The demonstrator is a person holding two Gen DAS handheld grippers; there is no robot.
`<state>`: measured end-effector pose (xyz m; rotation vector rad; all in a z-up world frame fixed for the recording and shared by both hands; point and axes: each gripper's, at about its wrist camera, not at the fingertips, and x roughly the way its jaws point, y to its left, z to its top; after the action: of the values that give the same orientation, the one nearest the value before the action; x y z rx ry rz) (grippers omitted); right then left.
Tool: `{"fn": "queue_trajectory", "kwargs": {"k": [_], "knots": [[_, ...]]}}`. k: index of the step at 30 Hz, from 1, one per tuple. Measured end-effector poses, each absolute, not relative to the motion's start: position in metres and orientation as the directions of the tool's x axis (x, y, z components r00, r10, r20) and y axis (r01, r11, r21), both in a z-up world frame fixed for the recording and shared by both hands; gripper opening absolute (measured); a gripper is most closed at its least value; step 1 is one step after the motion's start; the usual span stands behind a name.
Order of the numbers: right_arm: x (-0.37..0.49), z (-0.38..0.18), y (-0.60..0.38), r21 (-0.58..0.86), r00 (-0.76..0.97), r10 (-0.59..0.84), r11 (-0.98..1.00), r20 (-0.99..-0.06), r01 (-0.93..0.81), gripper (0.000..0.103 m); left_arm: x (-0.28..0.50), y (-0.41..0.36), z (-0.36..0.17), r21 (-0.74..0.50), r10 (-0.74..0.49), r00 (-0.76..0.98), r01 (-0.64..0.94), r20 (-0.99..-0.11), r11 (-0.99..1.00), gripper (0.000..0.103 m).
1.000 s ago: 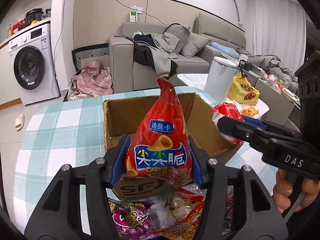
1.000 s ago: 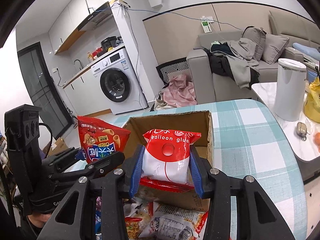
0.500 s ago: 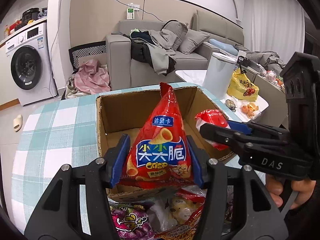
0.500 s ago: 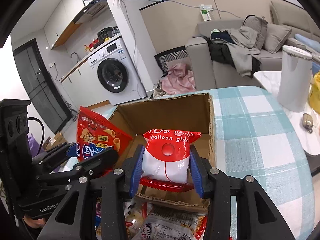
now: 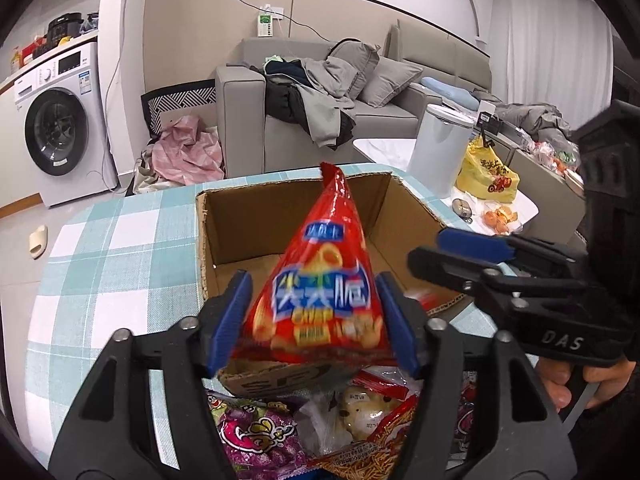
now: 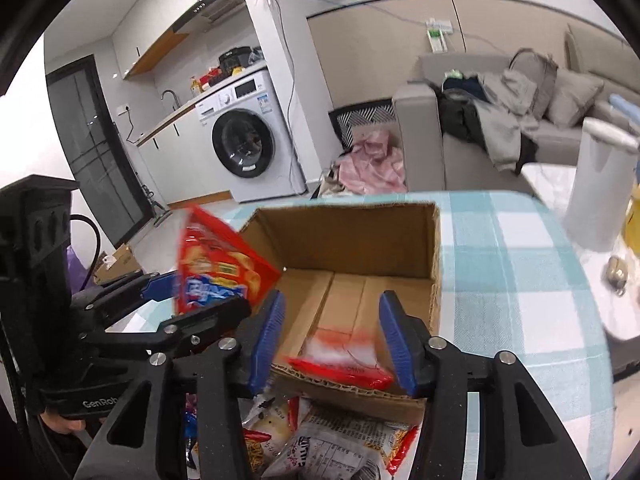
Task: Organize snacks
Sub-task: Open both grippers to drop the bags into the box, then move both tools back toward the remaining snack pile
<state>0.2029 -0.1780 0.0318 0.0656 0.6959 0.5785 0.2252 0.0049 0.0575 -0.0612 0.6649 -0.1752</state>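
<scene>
My left gripper (image 5: 314, 320) is shut on a red triangular crisp bag (image 5: 322, 284) and holds it upright over the near edge of the open cardboard box (image 5: 248, 216). The bag also shows in the right wrist view (image 6: 216, 268). My right gripper (image 6: 332, 336) is open over the box (image 6: 360, 240). The red and white balloon-glue packet (image 6: 340, 358) lies blurred inside the box at its near wall, below the open fingers. The right gripper also shows in the left wrist view (image 5: 452, 248).
A pile of loose snack packets (image 5: 304, 428) lies on the checked tablecloth (image 5: 112, 264) in front of the box. A white bin (image 5: 438, 152) and a yellow bag (image 5: 486, 178) stand off the table's right side. The sofa and the washing machine are behind.
My right gripper has opened and the balloon-glue packet has dropped into the box. My left gripper has carried the crisp bag forward over the box.
</scene>
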Motion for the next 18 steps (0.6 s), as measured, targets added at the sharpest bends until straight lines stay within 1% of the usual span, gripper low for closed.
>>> {"fn": "queue_trajectory", "kwargs": {"k": [1,2,3,4,6,7,9,11,14,18], "knots": [[0.2,0.034,-0.179,0.238,0.625,0.519,0.844,-0.583,-0.48,0.053,0.223,0.007,0.059,-0.116,-0.177,0.777,0.135,-0.604,0.984,0.074],[0.198,0.036,-0.181,0.235,0.631,0.516,0.847,-0.579,-0.477,0.057,0.221,0.008,0.06,-0.117,-0.172,0.782,0.127,-0.599,0.985,0.08],[0.195,0.038,-0.183,0.229,0.641,0.508,0.852,-0.576,-0.47,0.064,0.218,0.011,0.062,-0.118,-0.166,0.788,0.118,-0.593,0.986,0.082],[0.193,0.039,-0.186,0.225,0.65,0.501,0.857,-0.571,-0.464,0.069,0.214,0.012,0.063,-0.121,-0.163,0.793,0.113,-0.587,0.986,0.083],[0.186,0.043,-0.192,0.229,0.659,0.506,0.856,-0.556,-0.463,0.09,0.207,0.015,0.065,-0.12,-0.159,0.794,0.109,-0.587,0.987,0.084],[0.183,0.044,-0.194,0.233,0.663,0.508,0.856,-0.549,-0.462,0.094,0.204,0.016,0.066,-0.114,-0.153,0.794,0.106,-0.588,0.988,0.084],[0.176,0.046,-0.199,0.24,0.668,0.512,0.854,-0.54,-0.461,0.101,0.195,0.017,0.068,-0.098,-0.134,0.799,0.095,-0.587,0.991,0.088],[0.17,0.046,-0.201,0.241,0.662,0.513,0.854,-0.547,-0.462,0.102,0.183,0.018,0.069,-0.087,-0.115,0.804,0.079,-0.584,0.993,0.102],[0.157,0.046,-0.202,0.23,0.657,0.512,0.852,-0.553,-0.47,0.103,0.165,0.021,0.072,-0.087,-0.11,0.818,0.073,-0.565,0.994,0.102],[0.14,0.047,-0.199,0.208,0.652,0.507,0.851,-0.564,-0.483,0.103,0.144,0.029,0.071,-0.101,-0.101,0.819,0.053,-0.564,0.994,0.102]]}}
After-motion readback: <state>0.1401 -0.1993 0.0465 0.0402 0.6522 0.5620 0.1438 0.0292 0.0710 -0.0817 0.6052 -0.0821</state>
